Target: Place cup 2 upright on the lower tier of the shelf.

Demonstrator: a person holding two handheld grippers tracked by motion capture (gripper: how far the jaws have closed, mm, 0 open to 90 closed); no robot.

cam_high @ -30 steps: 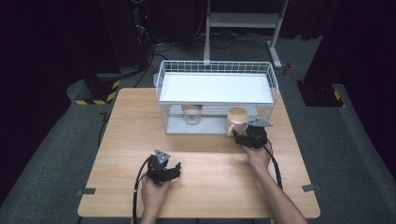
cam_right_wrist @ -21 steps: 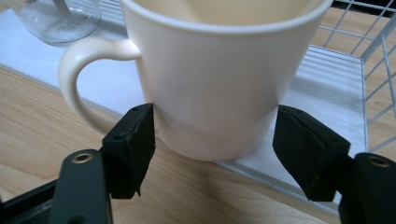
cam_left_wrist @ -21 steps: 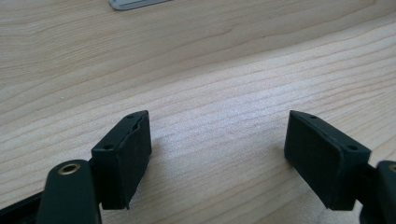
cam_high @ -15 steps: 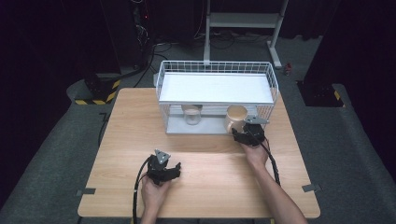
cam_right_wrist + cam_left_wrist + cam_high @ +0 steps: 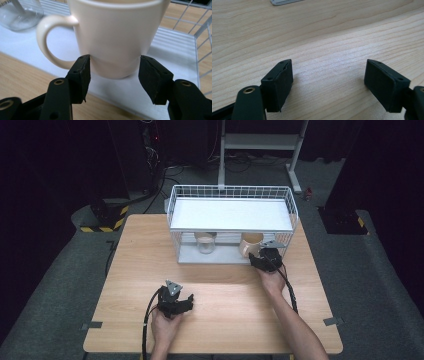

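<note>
The right tool (image 5: 113, 80) pinches the cream mug (image 5: 115, 37) at its base, handle toward frame left; jaws have just been closing.

Overhead light is brightly illuminating the table (image 5: 150, 270) while the surrounding room is lying in near darkness. In the right gripper view, the glass jar (image 5: 17, 12) is blurring out of focus, and soft shadows are falling beneath the mug (image 5: 117, 37).

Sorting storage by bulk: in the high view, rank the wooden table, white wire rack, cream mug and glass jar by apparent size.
1. Light wooden table
2. White wire rack
3. Cream ceramic mug and clear glass jar: they look alike in size, both partly hidden under the shelf, so unranked.
</note>
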